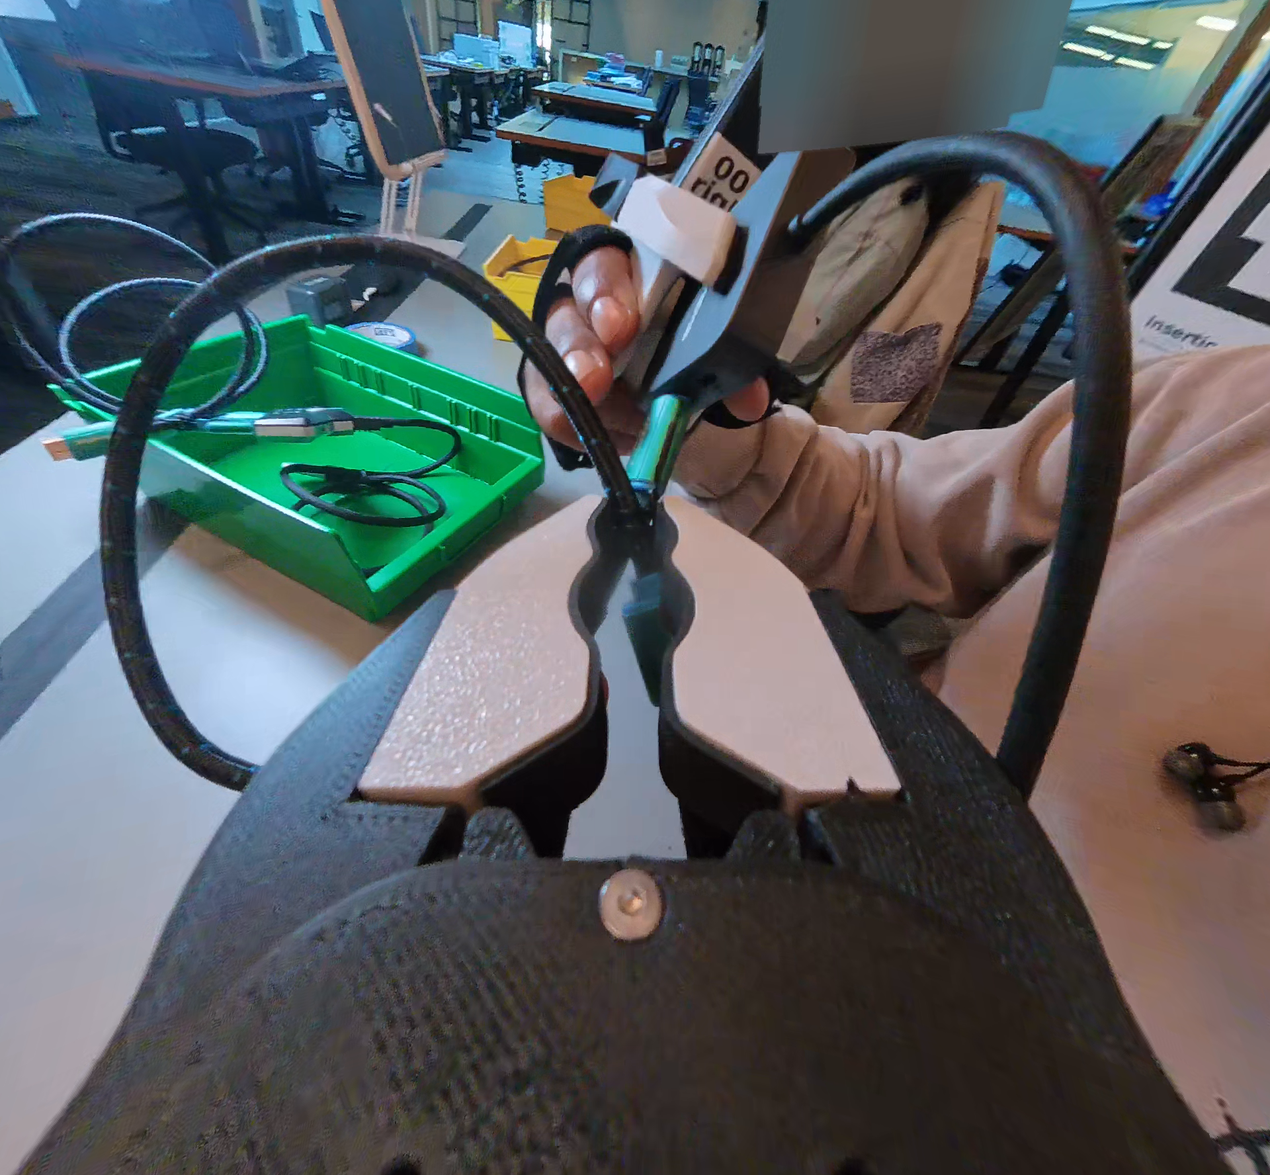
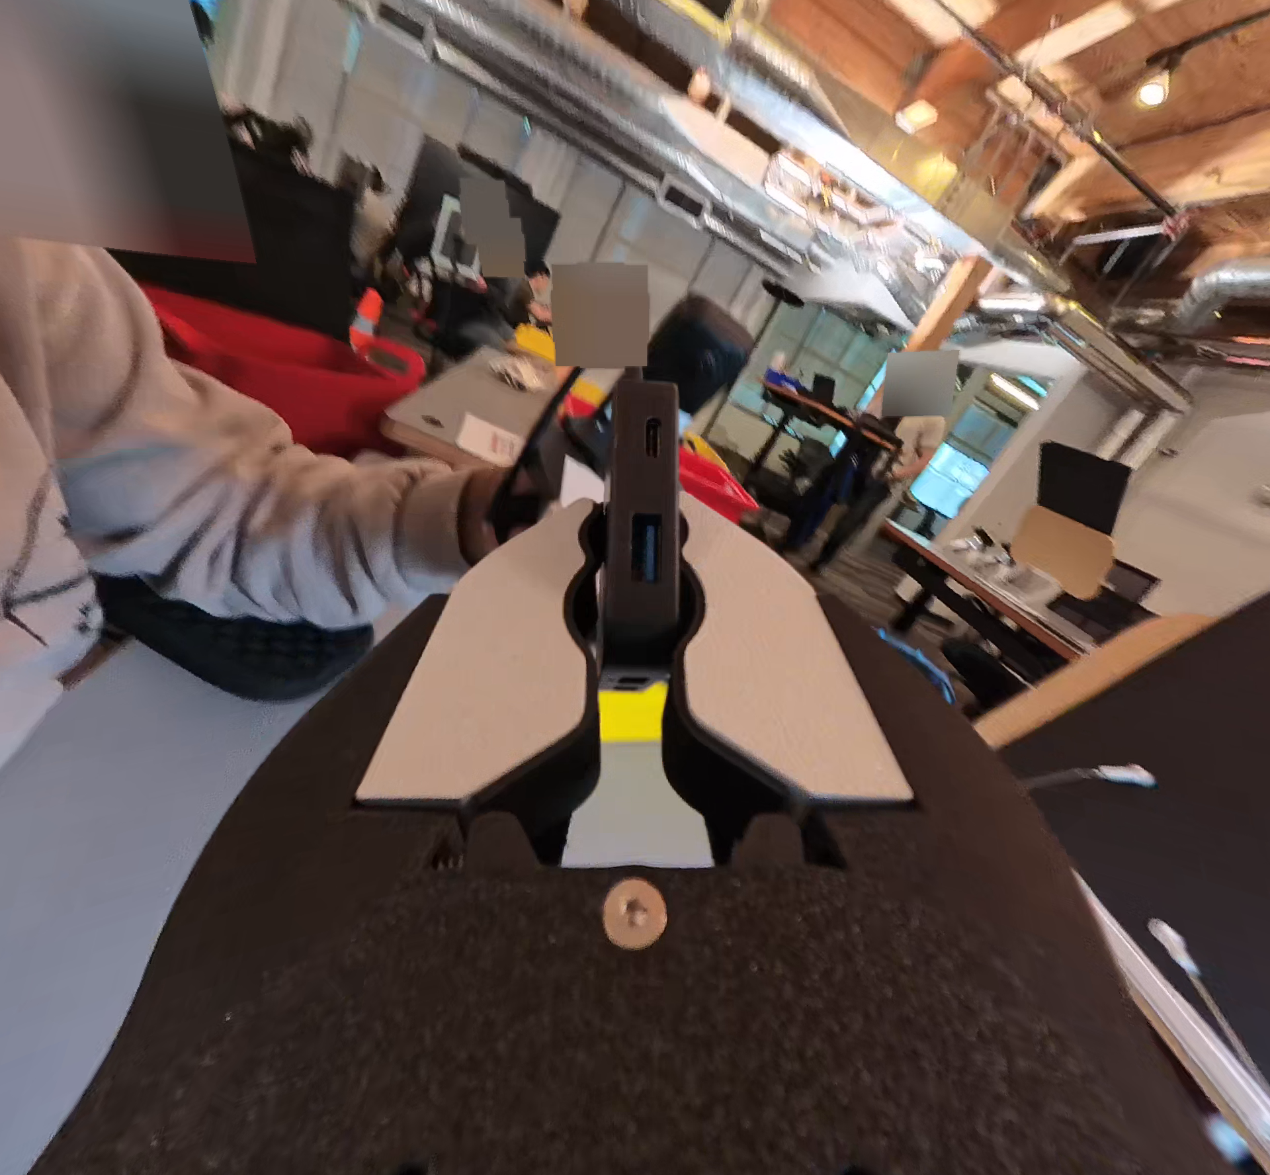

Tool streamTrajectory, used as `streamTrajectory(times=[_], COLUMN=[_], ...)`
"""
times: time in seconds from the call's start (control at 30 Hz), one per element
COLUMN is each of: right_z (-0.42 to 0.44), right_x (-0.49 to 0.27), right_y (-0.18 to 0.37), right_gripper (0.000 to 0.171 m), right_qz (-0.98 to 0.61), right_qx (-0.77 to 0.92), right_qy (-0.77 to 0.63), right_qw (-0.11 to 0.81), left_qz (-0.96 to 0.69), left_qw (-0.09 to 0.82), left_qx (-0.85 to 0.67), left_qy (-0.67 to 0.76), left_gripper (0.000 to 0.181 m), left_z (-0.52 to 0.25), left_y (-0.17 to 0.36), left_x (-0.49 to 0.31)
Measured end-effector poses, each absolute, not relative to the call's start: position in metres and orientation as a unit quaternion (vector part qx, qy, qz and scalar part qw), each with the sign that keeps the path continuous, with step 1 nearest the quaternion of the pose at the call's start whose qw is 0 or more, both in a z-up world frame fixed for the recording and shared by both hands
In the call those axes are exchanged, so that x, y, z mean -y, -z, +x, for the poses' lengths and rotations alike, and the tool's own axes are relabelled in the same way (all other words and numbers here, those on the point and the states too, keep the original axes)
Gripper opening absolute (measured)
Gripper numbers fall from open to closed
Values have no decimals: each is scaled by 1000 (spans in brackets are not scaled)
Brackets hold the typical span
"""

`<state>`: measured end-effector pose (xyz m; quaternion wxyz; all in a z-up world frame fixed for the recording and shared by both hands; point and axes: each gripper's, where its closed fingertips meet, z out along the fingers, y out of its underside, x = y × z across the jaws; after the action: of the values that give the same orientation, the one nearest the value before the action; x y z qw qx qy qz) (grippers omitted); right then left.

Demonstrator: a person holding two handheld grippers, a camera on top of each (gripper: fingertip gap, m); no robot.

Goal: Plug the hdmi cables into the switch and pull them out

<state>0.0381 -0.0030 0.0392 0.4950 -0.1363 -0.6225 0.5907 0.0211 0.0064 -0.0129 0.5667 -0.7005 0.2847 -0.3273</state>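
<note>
Teal metal catches the light: the left claw (image 1: 636, 592) is clamped on the HDMI plug (image 1: 647, 633) of a braided black cable (image 1: 130, 489), whose slack loops up and clear. The right claw (image 2: 636, 582) is closed on the dark switch (image 2: 642, 509), lifted off the bench (image 1: 206, 626) with one port face turned to the camera, presumably so each tool steadies one half. More cables wait in the green bin (image 1: 426, 564), far left. Plug and switch aren't visibly mated.
</note>
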Motion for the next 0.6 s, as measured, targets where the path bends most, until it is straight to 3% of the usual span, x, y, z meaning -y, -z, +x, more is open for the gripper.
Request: streamTrajectory(times=[0.27, 0.43, 0.6], right_z=[8, -7, 4], right_x=[-43, -42, -71], right_y=[10, 29, 15], right_gripper=[25, 15, 15], right_qz=[-206, -181, -229], right_qx=[739, 755, 732], right_qy=[-232, -158, -185], right_qw=[598, 610, 615], left_qz=[-769, -786, -747], left_qw=[564, 535, 615], left_qx=[-298, -310, -252], left_qy=[45, -31, -13], left_gripper=[11, 12, 26], left_z=[-42, -51, -70], left_y=[26, 40, 10], left_x=[-16, -22, -26])
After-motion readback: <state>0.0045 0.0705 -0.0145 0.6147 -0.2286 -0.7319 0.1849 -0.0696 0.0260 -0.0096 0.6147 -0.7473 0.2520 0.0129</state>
